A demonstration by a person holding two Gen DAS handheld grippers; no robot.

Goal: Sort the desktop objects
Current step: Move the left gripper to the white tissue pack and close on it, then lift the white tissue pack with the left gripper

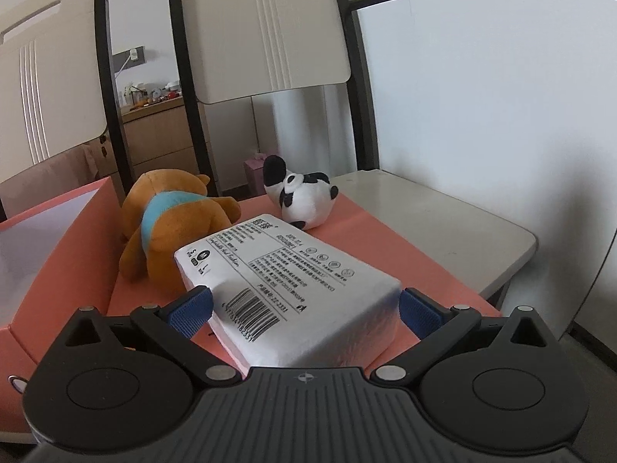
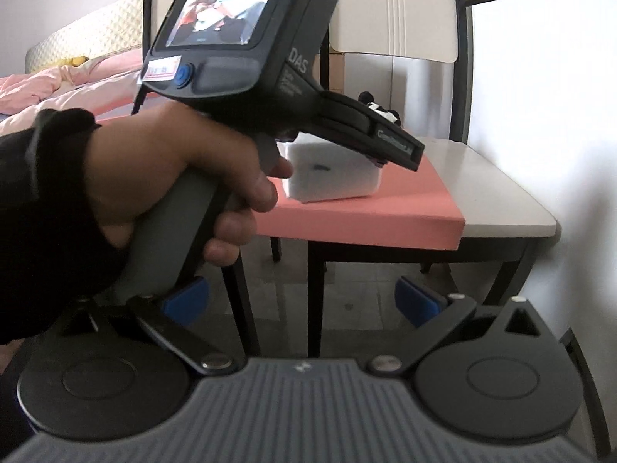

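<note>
A white tissue pack (image 1: 293,289) with a barcode lies on the pink mat (image 1: 378,231). My left gripper (image 1: 304,308) is open, its blue pads (image 1: 191,308) on either side of the pack's near end; whether they touch it I cannot tell. Behind the pack lie an orange plush bear (image 1: 173,220) with a blue shirt and a black-and-white plush panda (image 1: 304,196). The right wrist view shows the left gripper's body (image 2: 246,50) in a hand over the pack (image 2: 335,177). My right gripper (image 2: 304,301) is open and empty, off the table's front edge, above the floor.
A pink box (image 1: 50,247) with a white inside stands at the left of the mat. The grey table (image 1: 443,223) meets a white wall on the right. Two chair backs (image 1: 266,27) stand behind the table. A bed (image 2: 65,77) lies far left.
</note>
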